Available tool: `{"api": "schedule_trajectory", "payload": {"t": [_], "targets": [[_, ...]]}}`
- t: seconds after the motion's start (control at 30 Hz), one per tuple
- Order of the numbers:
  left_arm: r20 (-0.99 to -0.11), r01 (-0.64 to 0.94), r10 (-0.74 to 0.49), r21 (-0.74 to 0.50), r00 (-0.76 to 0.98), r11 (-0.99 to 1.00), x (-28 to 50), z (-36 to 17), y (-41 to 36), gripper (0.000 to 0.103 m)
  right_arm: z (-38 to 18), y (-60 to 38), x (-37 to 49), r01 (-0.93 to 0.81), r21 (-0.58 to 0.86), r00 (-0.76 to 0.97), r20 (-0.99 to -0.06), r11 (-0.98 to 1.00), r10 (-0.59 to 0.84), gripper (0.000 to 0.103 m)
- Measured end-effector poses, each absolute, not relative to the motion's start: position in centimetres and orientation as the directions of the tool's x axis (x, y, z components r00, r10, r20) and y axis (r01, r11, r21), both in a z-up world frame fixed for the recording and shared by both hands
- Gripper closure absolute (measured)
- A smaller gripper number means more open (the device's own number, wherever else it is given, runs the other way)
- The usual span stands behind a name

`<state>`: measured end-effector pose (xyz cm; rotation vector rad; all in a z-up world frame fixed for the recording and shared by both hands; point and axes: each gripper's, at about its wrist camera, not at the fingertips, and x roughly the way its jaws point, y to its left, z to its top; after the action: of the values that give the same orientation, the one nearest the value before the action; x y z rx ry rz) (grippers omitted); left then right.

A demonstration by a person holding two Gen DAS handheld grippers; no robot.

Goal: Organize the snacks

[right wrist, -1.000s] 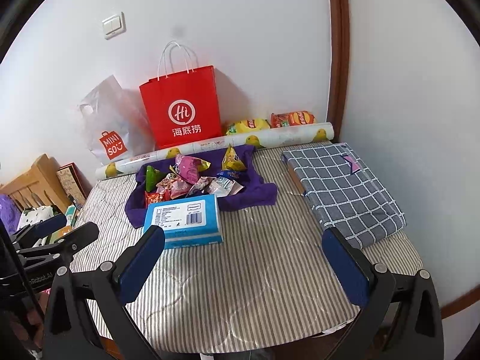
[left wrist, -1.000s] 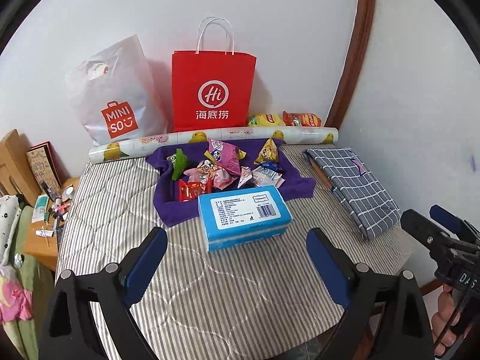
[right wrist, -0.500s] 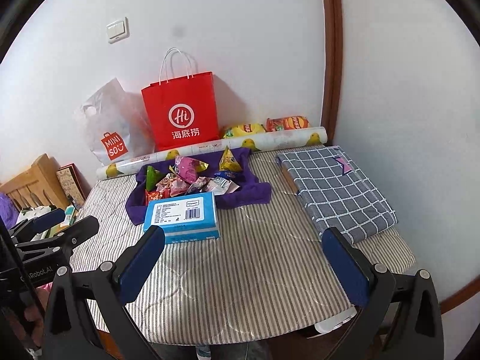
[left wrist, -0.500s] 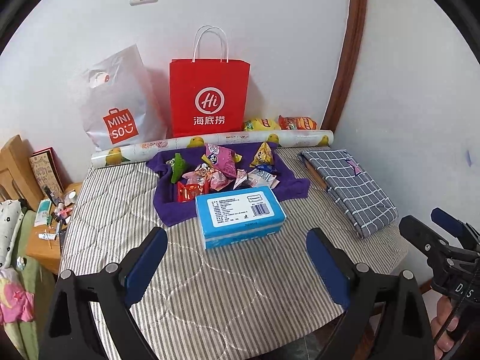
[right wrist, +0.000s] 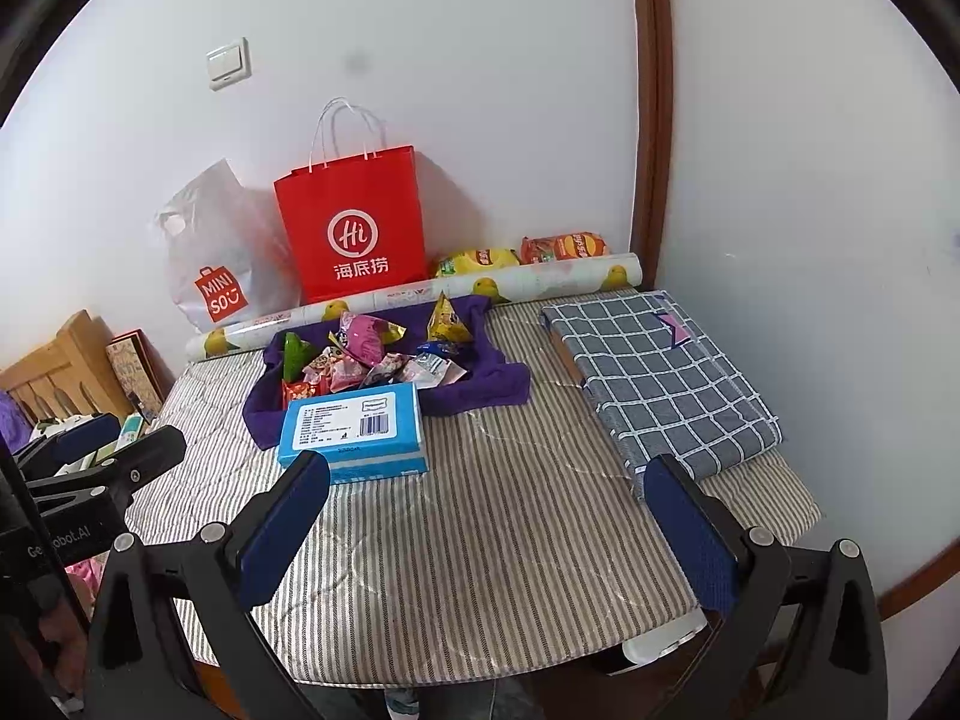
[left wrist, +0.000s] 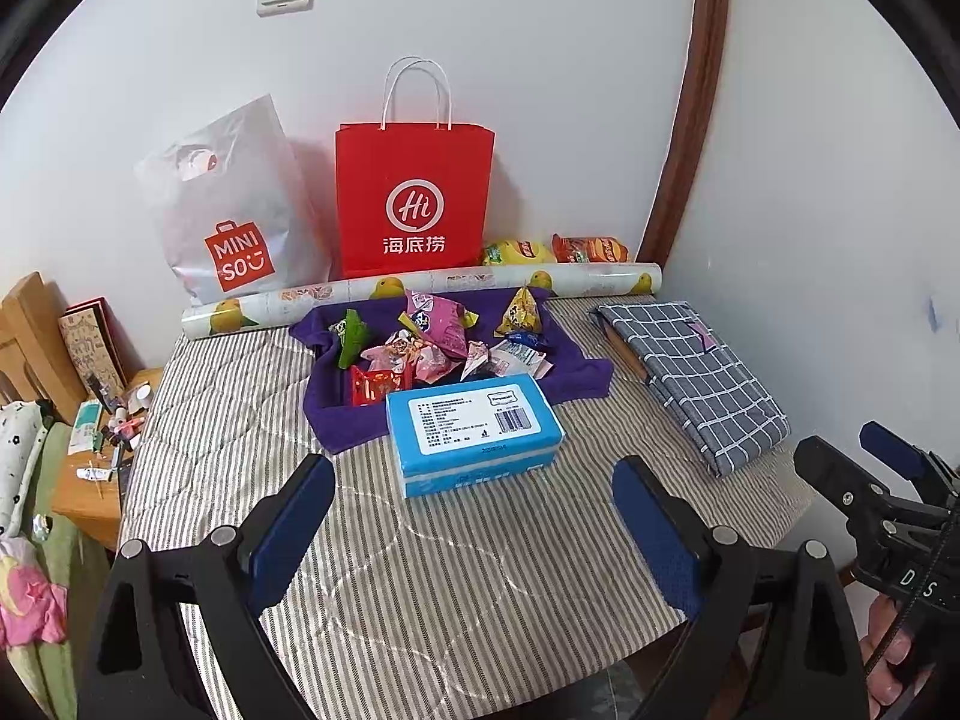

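Left wrist view: left gripper (left wrist: 474,513) spread wide, empty, hovering over striped quilted table cover (left wrist: 420,570). Right gripper (right wrist: 486,516) equally wide, nothing held. Heap of small bright foil snack packets (left wrist: 432,342) lying on crumpled purple cloth (left wrist: 336,414), well apart from both. Blue rectangular tissue pack (left wrist: 474,426) touching the cloth's near edge, directly in the approach path. Likely trouble: bumping the pack while reaching, pinching cloth along with a packet, or slippery foil sliding out.
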<state>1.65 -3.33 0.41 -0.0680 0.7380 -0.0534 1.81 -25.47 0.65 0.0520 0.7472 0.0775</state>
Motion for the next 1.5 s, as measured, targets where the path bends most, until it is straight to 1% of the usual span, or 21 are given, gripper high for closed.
{"api": "schedule_trajectory", "payload": {"t": [1.5], "targets": [[-0.67, 0.023, -0.07, -0.079, 0.739, 0.997, 1.61, 0.06, -3.29, 0.009, 0.04, -25.6, 1.47, -0.046, 0.091, 0.725, -0.682, 0.995, 0.096, 0.0]]}}
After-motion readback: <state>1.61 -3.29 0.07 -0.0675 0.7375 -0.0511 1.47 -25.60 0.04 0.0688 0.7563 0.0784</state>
